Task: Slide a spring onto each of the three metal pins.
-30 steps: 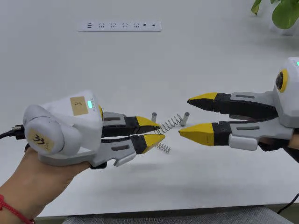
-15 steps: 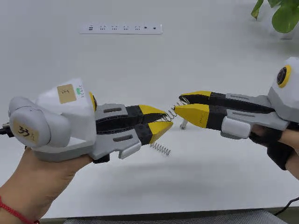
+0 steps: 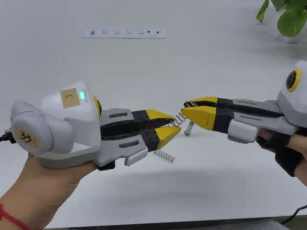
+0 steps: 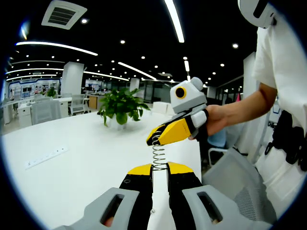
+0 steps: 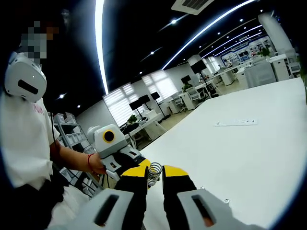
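The right claw (image 3: 184, 108), gaping a second ago, has now pinched the far end of the spring (image 4: 158, 155). The left claw (image 4: 159, 167) clamps the near end, so the coil hangs between them above the bench (image 3: 216, 57). A pin (image 3: 189, 128) stands just below, bare. A loose spring (image 3: 164, 156) lies nearby. Looks like a handover before threading.

Two springs, the held spring (image 3: 179, 117) at centre and the loose spring (image 3: 164, 155) lying nearer, one metal pin (image 3: 188, 129) just right of centre, two grippers, the left gripper (image 3: 174, 123) and the right gripper (image 3: 183, 109), one power strip (image 3: 123, 32) far back, and one potted plant (image 3: 284, 14) at far right.
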### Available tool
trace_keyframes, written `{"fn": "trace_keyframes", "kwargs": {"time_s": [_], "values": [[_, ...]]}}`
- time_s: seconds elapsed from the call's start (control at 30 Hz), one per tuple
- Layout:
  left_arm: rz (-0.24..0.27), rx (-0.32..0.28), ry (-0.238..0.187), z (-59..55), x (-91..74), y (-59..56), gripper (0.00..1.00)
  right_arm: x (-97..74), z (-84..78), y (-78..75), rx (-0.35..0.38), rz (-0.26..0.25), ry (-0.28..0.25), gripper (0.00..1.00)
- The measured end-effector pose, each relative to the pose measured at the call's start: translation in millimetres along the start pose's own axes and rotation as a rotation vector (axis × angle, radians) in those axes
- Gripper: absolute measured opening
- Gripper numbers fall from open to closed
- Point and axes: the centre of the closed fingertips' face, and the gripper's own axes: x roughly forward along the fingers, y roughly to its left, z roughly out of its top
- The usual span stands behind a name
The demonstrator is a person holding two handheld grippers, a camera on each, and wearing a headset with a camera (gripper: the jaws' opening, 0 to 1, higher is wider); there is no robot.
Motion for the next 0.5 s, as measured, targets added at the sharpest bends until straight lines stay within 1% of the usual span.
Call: {"fn": "trace_keyframes", "kwargs": {"time_s": [0.23,0.43,0.5], "values": [[-0.003,0.005,0.01,-2.4,0.8,0.1,0.11,3.6,-0.2,5.9,-0.049,0.009,0.039,0.12],[-0.008,0.007,0.03,-7.4,1.7,-1.5,0.11,6.8,-4.1,11.4,-0.12,0.015,0.092,0.11],[-0.007,0.009,0.036,-8.9,1.7,-1.7,0.11,7.5,-4.7,12.9,-0.135,0.017,0.102,0.11]]}}
